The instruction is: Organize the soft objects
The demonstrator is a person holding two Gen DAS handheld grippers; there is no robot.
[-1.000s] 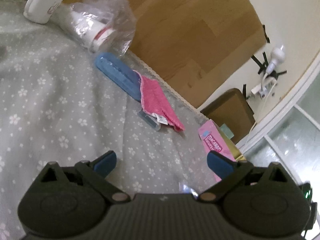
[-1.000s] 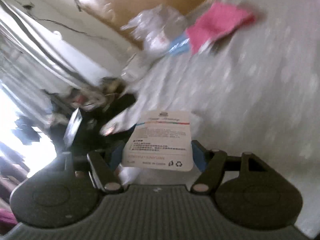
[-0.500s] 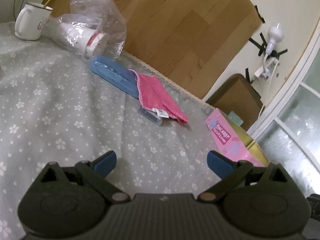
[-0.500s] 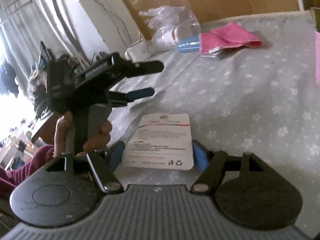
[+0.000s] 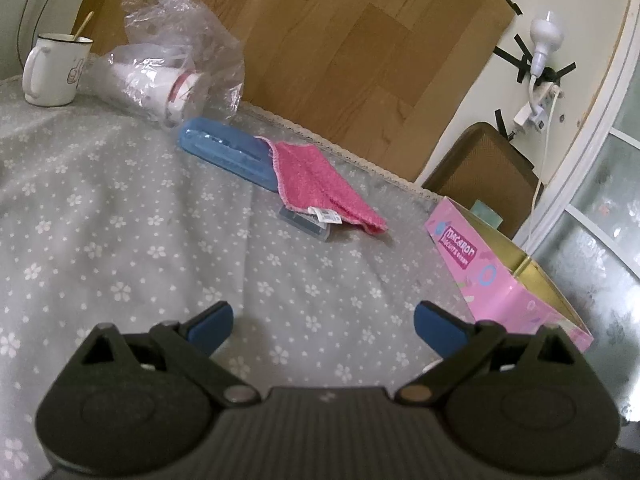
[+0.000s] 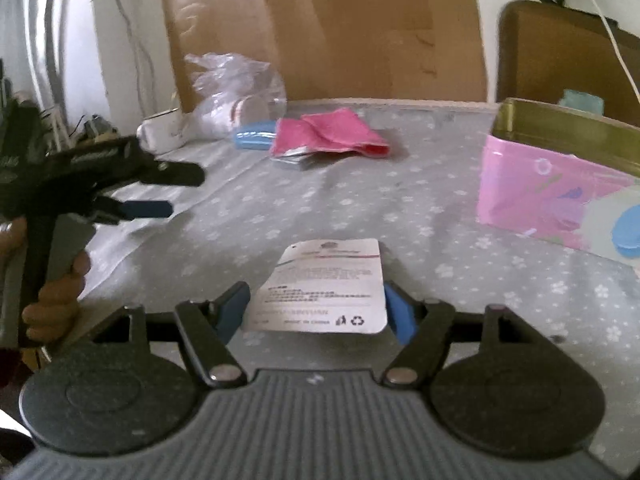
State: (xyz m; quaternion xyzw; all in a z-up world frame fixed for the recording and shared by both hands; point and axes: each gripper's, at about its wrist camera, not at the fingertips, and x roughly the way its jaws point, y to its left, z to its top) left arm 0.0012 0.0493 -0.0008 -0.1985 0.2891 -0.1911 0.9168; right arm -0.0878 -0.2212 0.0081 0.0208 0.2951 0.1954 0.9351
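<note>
Right gripper (image 6: 316, 312) clamps a white printed card (image 6: 320, 288) w/ whatever's under it hidden, left gripper (image 5: 323, 322) wide open & empty over the floral-cloth table (image 5: 120, 240), pink cloth (image 5: 316, 184) farther back draped on a blue case (image 5: 224, 148), pink tin (image 5: 500, 276) at right cut off.

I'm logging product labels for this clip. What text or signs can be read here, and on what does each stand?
"macaron": on the side of the pink box; the smaller line beneath it is unreadable.
"MADE IN CHINA", with a recycling sign: bottom edge of the white card between the right gripper's fingers; its other lines are too blurred.
Thumbs-up drawing, no words: white mug.
Small tag on the pink cloth: too small to read.
</note>
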